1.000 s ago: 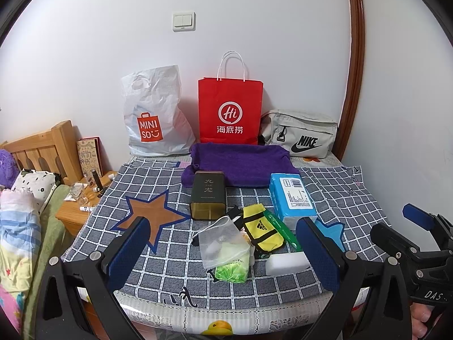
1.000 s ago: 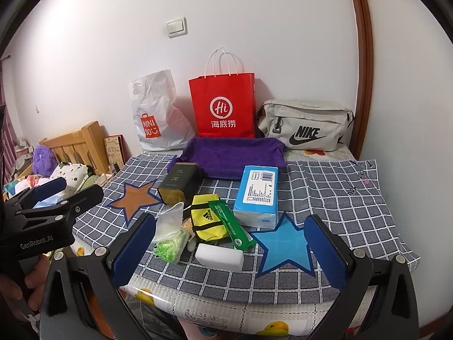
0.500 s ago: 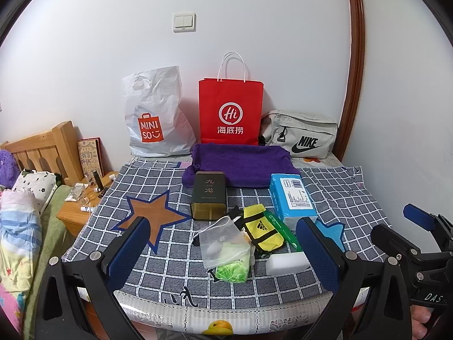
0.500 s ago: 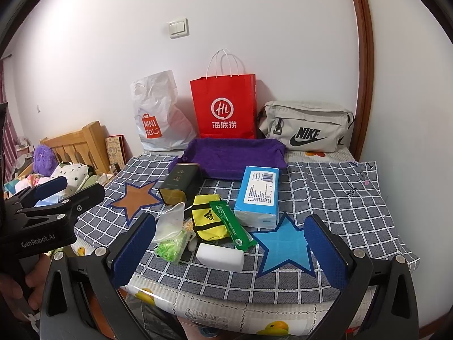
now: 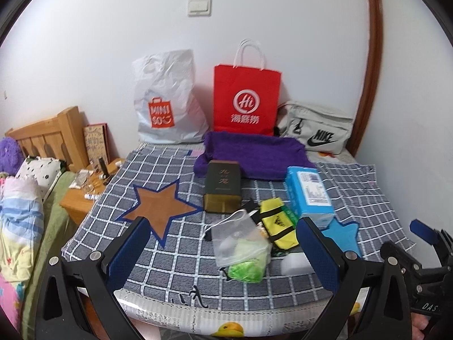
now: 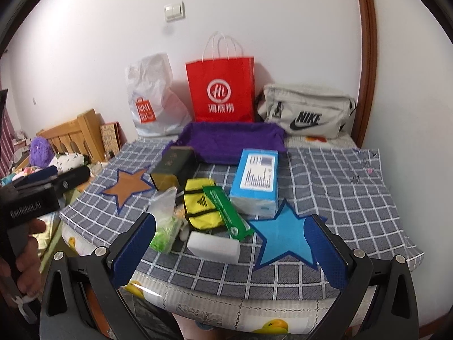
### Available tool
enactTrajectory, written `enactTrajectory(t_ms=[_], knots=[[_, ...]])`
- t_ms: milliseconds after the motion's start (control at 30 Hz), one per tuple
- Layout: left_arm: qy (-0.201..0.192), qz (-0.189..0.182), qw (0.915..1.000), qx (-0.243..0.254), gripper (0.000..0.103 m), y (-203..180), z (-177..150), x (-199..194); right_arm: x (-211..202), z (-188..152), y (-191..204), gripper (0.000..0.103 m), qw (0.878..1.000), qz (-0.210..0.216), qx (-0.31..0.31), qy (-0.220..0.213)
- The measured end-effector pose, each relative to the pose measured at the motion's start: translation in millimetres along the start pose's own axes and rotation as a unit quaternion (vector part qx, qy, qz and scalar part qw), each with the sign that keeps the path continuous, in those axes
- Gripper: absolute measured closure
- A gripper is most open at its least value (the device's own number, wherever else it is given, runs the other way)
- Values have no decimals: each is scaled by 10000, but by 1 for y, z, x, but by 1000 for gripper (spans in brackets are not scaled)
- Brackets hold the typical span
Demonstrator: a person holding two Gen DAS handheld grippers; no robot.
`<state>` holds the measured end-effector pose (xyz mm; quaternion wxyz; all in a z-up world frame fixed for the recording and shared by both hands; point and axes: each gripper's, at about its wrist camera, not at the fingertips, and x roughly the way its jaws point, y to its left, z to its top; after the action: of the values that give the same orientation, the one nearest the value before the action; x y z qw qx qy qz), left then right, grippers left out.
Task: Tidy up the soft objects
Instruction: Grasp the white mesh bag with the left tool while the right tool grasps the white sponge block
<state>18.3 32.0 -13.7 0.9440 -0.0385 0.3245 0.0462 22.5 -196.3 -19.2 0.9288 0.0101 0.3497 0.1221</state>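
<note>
On the checked tablecloth lie a clear bag with green stuff (image 5: 243, 250) (image 6: 164, 221), a yellow pouch (image 5: 279, 226) (image 6: 199, 205), a green packet (image 6: 228, 212), a white sponge block (image 6: 213, 246) (image 5: 296, 262), a blue tissue pack (image 5: 308, 195) (image 6: 256, 181) and a dark tin (image 5: 223, 185) (image 6: 172, 168). A purple fabric tray (image 5: 254, 154) (image 6: 232, 138) lies behind them. My left gripper (image 5: 223, 255) is open and empty before the table's front edge. My right gripper (image 6: 232, 250) is open and empty there too, to its right.
A white Miniso bag (image 5: 167, 99), a red paper bag (image 5: 246, 99) and a grey Nike bag (image 5: 314, 130) stand against the back wall. A wooden bedside stand (image 5: 85, 195) and a bed (image 5: 19, 212) are at the left. The wall (image 6: 410, 99) closes the right side.
Both grippers have moved slightly closer to the table and tilted down a little. Nothing on the table has moved.
</note>
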Motion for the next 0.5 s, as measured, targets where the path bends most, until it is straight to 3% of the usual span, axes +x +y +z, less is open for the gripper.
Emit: enactTrajectory(t_ms=[267,500], knots=[[351,125,9991,-188,0,17,-12,36,48,-24,3,0,9988,94,-84,481],[715,-6,9970,-286,0,24,-25,75,95,-43,11,0,9953,66,-55,969]])
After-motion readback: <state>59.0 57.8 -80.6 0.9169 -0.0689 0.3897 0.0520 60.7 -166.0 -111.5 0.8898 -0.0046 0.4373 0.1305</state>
